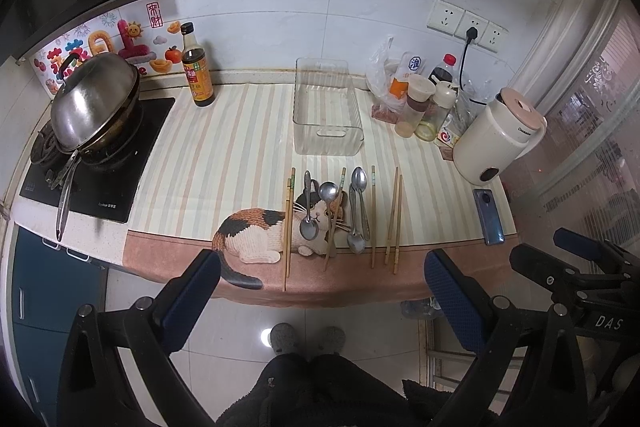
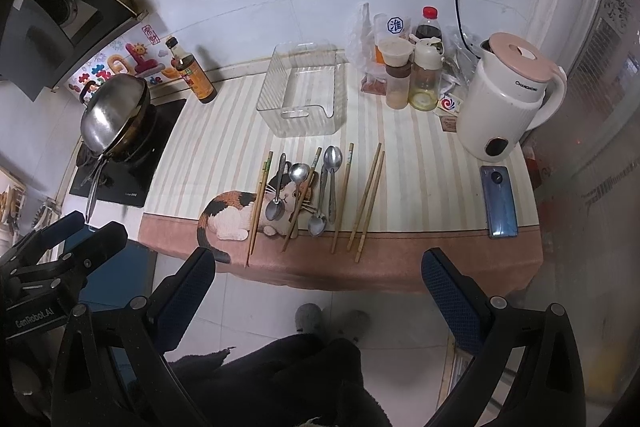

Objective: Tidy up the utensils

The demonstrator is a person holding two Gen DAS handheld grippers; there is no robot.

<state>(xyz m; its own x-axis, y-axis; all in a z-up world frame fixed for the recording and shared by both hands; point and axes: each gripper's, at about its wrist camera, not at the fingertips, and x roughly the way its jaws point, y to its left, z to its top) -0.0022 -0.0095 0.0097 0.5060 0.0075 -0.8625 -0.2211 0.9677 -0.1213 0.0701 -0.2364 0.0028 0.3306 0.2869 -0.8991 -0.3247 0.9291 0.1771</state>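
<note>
**Utensil row ahead of both grippers, long axes running away from the counter edge**

Utensils lie in a single row on the striped mat (image 1: 224, 163), close to its near edge, between the two grippers and the clear bin (image 1: 326, 115). Every piece points roughly front to back, so a gripper approaching from the counter edge meets handle ends first, and its fingers must straddle each shaft crosswise.

Left gripper (image 1: 320, 291): fingers spread wide, holding nothing, off the counter edge and centred on the row. Right gripper (image 2: 320, 291): likewise spread and unloaded, facing the right half of the row. Judged from both views, the left gripper is nearer the leftmost chopstick pair (image 1: 288, 227); the right gripper is nearer the rightmost chopstick pair (image 2: 366, 201).

Count:
- Chopsticks: six visible, as two pairs and two singles.
- Metal spoons (image 1: 356, 207): four, partly overlapping.
- Bin: one, with nothing in it, directly behind the row.

No utensil has yet been placed in the bin.
</note>
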